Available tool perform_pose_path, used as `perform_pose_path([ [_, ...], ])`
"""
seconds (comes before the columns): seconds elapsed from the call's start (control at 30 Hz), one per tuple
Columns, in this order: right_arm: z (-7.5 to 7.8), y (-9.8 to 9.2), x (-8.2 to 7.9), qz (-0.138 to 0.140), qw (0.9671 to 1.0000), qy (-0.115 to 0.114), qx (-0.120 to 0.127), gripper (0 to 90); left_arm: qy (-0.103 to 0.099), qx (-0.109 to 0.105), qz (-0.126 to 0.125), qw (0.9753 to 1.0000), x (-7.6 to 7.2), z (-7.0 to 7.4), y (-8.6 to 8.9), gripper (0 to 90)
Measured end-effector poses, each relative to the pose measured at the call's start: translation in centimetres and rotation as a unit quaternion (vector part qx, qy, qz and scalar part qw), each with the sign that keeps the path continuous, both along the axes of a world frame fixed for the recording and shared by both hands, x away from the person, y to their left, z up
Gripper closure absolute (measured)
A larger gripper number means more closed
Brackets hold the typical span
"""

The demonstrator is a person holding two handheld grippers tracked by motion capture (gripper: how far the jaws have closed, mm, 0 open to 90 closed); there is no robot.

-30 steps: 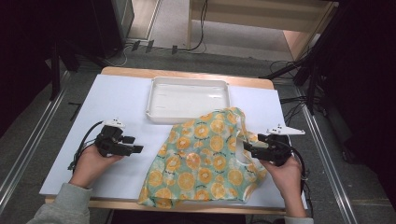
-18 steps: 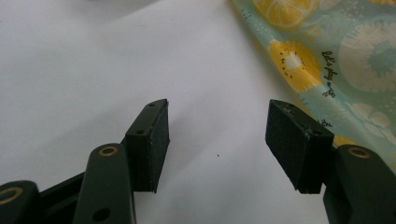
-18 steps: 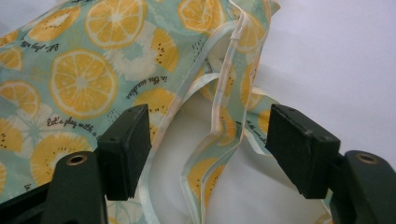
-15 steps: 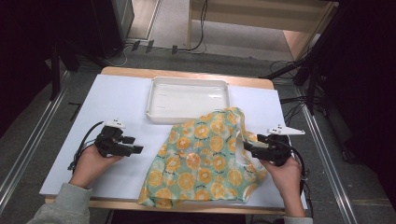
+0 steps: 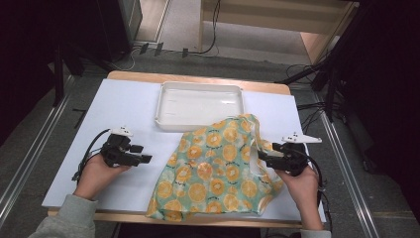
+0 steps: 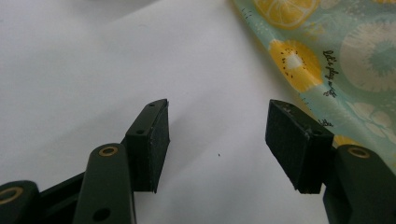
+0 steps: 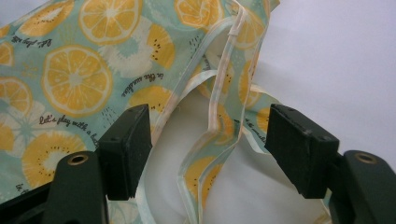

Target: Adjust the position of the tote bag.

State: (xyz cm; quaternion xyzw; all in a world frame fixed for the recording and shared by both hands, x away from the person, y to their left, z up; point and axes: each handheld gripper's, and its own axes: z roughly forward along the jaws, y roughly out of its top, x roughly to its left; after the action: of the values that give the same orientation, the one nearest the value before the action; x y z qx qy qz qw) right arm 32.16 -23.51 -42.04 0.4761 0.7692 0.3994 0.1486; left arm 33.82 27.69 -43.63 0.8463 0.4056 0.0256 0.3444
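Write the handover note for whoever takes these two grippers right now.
Left gripper: open, on the bare white mat, just short of the fruit-print cloth's left edge, holding nothing.
Right gripper: open, jaws either side of the cloth's folded hem and thin strap on its right side, not closed.
The cloth lies crumpled, its top corner over the white tray's front rim.
Done: nothing gripped yet. Left: probably close on the hem and spread or fold the cloth.
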Motion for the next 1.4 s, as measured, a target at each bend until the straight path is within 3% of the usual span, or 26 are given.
perform_pose_path([
  [0.3,-0.1,0.2,0.6,-0.001,1.0000,0.000,-0.001,33.1,-0.001,0.000,0.000,1.0000,0.0,0.0,0.0,40.4],
  [0.9,-1.0,0.7,3.9,-0.015,0.9997,0.013,-0.015,32.9,-0.002,-0.002,0.003,1.0000,0.0,-0.1,0.0,40.4],
  [1.17,-1.1,1.1,4.9,-0.009,0.9998,0.010,-0.014,33.1,0.000,0.001,0.002,1.0000,0.1,-0.1,0.0,40.4],
  [1.4,-2.0,1.9,6.0,0.004,0.9991,0.021,-0.036,33.4,0.000,-0.001,0.003,1.0000,0.1,-0.1,0.0,40.3],
])
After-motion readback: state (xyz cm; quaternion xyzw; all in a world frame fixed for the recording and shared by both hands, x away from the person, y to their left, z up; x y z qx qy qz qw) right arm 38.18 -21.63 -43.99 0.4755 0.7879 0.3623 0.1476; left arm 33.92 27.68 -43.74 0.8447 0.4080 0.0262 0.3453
